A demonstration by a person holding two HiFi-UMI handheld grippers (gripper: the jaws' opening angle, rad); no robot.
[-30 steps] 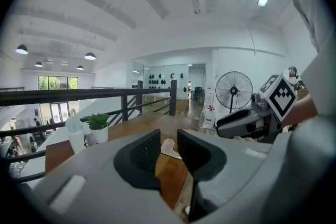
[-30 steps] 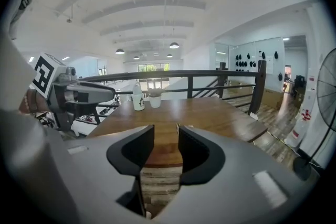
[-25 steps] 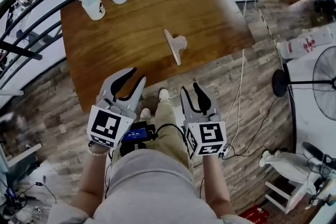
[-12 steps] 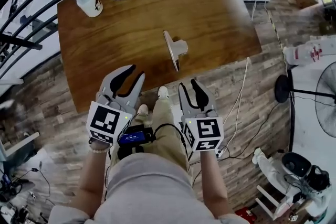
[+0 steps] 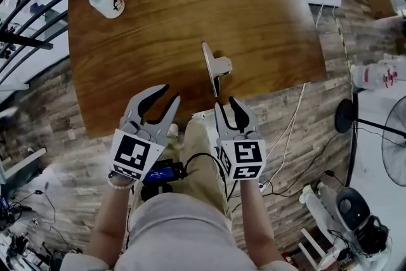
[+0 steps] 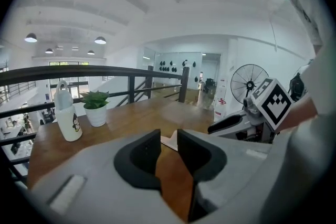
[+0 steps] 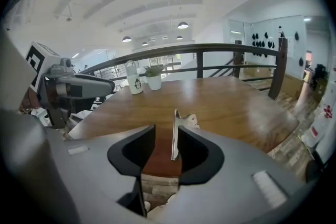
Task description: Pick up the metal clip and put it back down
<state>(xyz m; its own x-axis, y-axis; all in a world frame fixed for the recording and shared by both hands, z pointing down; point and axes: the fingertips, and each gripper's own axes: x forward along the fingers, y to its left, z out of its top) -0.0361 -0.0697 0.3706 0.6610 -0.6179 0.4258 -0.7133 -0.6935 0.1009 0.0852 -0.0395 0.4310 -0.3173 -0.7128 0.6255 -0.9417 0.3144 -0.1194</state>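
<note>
Both have edged forward since a second ago: the left gripper (image 5: 163, 98), jaws apart and empty, now reaches the near edge of the counter (image 5: 273, 16), and the right gripper (image 5: 226, 110), also spread with nothing held, lines up on the metal clip (image 5: 216, 66). The clip lies untouched on the counter just ahead, so the pickup looks about to begin.

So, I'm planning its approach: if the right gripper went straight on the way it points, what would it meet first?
Probably the metal clip, lying on the wooden table in line with the open right gripper; depth is unclear.
</note>
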